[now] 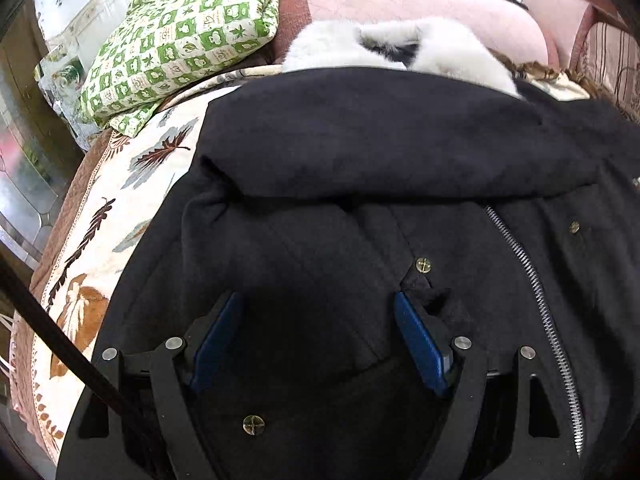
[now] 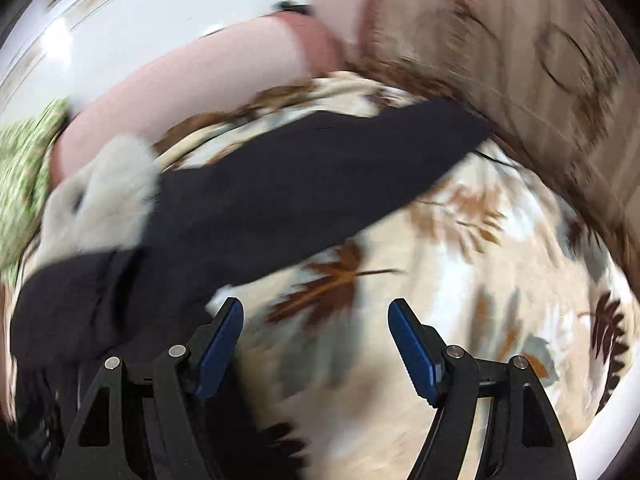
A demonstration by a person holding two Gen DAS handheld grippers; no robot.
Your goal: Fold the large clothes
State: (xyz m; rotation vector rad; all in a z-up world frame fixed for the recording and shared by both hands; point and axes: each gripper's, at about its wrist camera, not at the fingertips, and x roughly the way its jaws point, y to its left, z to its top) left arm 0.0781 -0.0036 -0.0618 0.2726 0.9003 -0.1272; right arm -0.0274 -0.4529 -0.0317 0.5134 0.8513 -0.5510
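Observation:
A large black coat (image 1: 360, 152) with a silver zipper (image 1: 536, 292), brass snaps and a white fur collar (image 1: 400, 48) lies on a leaf-patterned blanket (image 1: 120, 208). One sleeve lies folded across its chest. My left gripper (image 1: 318, 312) hovers open over the coat's front, nothing between its blue pads. In the blurred right wrist view, the other black sleeve (image 2: 320, 168) stretches out over the blanket (image 2: 480, 280) toward the right. My right gripper (image 2: 316, 312) stands open above the blanket just right of the coat, holding nothing.
A green-and-white checked cloth (image 1: 184, 44) lies bunched at the back left. Pink cushions (image 1: 420, 4) line the back, and a brown patterned sofa arm (image 2: 540, 52) rises at the right. The blanket's edge drops to the floor at the left (image 1: 24, 184).

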